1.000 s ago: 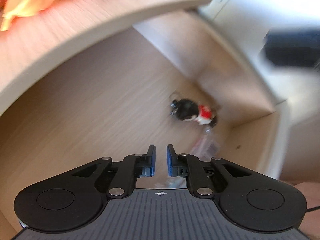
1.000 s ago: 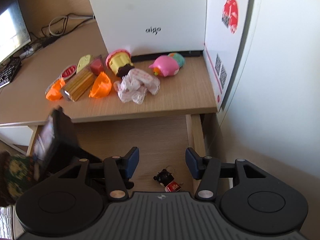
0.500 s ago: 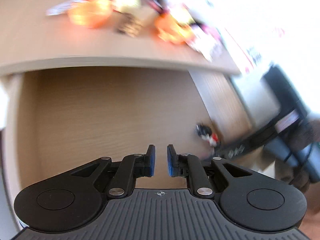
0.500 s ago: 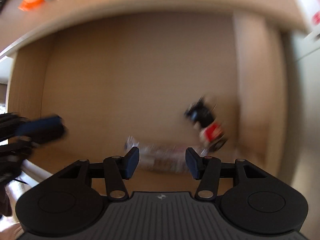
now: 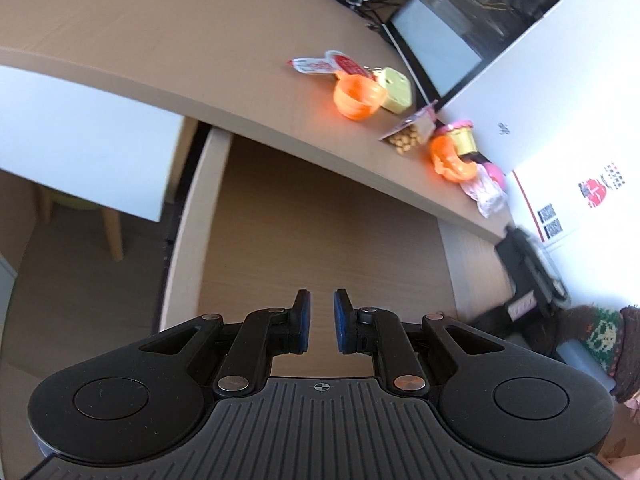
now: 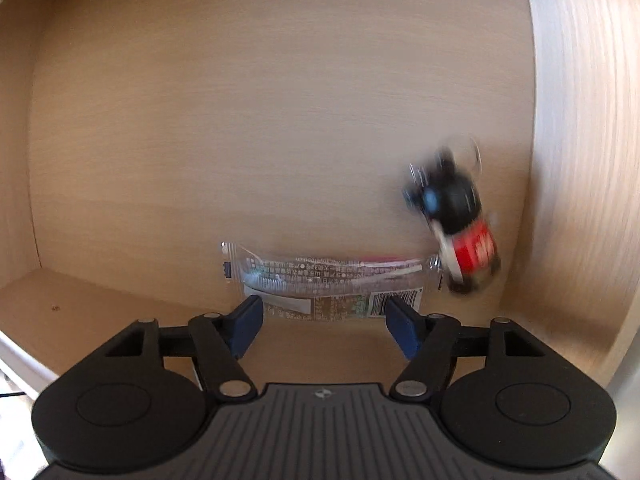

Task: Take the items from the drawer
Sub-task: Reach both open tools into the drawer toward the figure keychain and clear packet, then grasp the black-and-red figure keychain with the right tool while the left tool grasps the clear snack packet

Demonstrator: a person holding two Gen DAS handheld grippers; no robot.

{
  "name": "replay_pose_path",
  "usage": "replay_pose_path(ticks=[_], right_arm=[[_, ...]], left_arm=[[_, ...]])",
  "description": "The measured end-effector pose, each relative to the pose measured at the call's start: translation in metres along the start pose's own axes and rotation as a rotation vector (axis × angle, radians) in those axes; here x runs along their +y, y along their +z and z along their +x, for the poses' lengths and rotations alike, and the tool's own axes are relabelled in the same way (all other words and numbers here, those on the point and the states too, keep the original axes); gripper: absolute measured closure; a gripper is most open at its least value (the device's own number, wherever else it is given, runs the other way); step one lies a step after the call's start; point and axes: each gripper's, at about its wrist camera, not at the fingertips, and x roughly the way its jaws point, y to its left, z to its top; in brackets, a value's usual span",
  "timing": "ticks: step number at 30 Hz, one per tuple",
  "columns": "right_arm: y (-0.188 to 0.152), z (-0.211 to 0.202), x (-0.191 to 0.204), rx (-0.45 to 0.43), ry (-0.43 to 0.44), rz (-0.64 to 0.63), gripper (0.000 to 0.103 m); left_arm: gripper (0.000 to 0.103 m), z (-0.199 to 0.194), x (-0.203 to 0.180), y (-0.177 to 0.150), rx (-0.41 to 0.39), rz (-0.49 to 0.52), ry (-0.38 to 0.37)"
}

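1. The clear wrapper on the drawer floor, at 6 o'clock in the right wrist view, bears rows of fine print and a barcode at its lower right corner; none of it is legible.
2. The red label on the small black toy, at 3 o'clock, carries white marks blurred past reading.
3. The white panel, at 3 o'clock in the left wrist view, shows a red emblem and two dark code squares, unreadable.

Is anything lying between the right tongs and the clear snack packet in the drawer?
Nothing visible does. The right tongs are opening just above the clear snack packet; the small black toy lies off its right end.
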Motion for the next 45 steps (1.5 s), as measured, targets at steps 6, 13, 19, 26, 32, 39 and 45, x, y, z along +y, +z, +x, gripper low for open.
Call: replay_pose_path(ticks=[6,13,19,26,32,39,45], right_arm=[[0.028,-0.039,0.02,-0.233,0.062,-0.056,0.04],[-0.011,-0.083,0.008,-0.384,-0.149,-0.299,0.039],[-0.007,-0.044,0.001,-0.303,-0.315,-0.306,0.041],[-0.002,-0.042,-0.013,-0.34,-0.218,-0.202,0.075],[-0.044,-0.095,-0.029,-0.571,-0.033,-0.078,0.075],[-0.081,-0.121,-0.039,-0.763,-0.037,-0.03,0.075],[-0.106,-0.123,-0.048,-0.772,-0.011,0.002,0.075]], left_arm=[[0.089,0.006,-0.005,-0.002,0.033,0.054,-0.002],[0.089,0.019,-0.034,0.006,-0.032,0.167,-0.062],[0.089,0.013,-0.065,0.003,-0.043,0.36,-0.057],[0.089,0.027,-0.09,0.004,0.086,0.517,0.011],[0.089,0.045,-0.119,0.008,0.141,0.619,-0.005],[0.089,0.105,-0.149,0.007,0.266,0.853,-0.034],[0.086,0.166,-0.164,-0.012,0.384,1.011,-0.003]])
